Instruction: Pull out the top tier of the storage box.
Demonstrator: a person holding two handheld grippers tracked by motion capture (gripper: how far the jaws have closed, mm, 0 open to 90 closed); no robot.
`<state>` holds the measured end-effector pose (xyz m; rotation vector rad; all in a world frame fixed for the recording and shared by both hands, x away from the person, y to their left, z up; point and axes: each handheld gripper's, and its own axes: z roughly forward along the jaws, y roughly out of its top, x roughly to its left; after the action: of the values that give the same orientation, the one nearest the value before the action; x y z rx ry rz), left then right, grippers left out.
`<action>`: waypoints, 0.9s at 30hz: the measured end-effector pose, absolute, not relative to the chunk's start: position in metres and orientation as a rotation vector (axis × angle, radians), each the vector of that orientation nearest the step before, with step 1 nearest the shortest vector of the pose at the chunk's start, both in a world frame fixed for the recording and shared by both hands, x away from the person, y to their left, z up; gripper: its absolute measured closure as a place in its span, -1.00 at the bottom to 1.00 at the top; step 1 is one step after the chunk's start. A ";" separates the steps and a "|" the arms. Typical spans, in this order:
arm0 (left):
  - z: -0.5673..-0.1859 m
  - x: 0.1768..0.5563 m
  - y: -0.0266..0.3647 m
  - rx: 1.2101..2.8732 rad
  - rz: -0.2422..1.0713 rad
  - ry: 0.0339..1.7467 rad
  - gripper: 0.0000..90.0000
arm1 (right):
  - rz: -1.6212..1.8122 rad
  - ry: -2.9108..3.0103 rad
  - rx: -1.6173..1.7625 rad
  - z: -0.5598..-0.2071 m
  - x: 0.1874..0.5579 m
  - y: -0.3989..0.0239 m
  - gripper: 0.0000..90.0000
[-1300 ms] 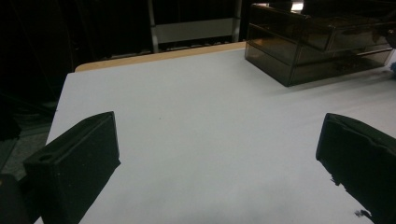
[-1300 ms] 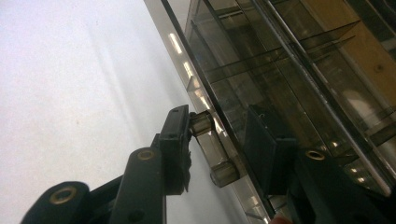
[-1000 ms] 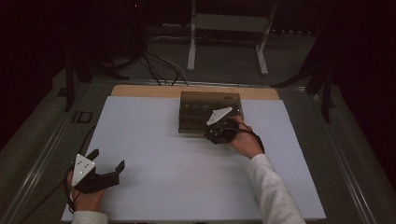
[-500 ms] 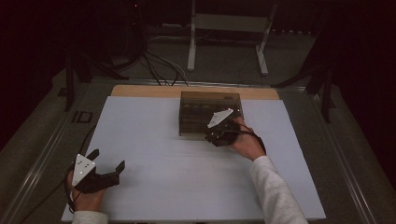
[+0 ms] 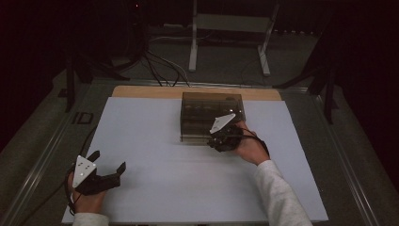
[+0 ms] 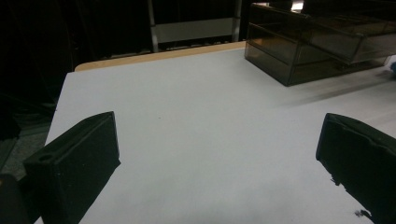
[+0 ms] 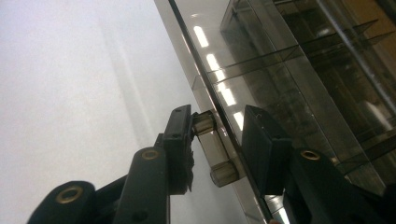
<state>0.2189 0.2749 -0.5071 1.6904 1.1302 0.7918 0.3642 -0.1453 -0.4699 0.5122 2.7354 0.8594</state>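
Right tongs [image 7: 217, 140] clamped on drawer handle [image 7: 212, 149] of smoked organizer box [image 5: 211, 115], counter far edge; left tongs [image 5: 109, 170] apart, idle near-left corner; likely next: straight pull

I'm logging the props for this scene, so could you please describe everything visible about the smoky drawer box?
The drawer box is dark, see-through, plastic-looking, with inner drawers and dividers. It stands upright on the white sheet near the table's far edge. A small clear handle sticks out from its front, and the right gripper straddles it, jaws either side of the front panel.
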 end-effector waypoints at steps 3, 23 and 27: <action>-0.507 0.219 0.275 1.695 0.792 1.130 -0.99 | 0.850 2.744 0.505 -0.471 0.361 -0.146 0.42; -0.507 0.219 0.274 1.698 0.792 1.127 -0.99 | 0.882 2.761 0.538 -0.473 0.359 -0.146 0.43; -0.507 0.219 0.273 1.699 0.794 1.125 -0.99 | 0.897 2.756 0.545 -0.473 0.359 -0.147 0.42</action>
<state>0.2188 0.2733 -0.5069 1.6990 1.1249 0.7944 0.3590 -0.1468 -0.4731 0.5446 2.7556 0.8973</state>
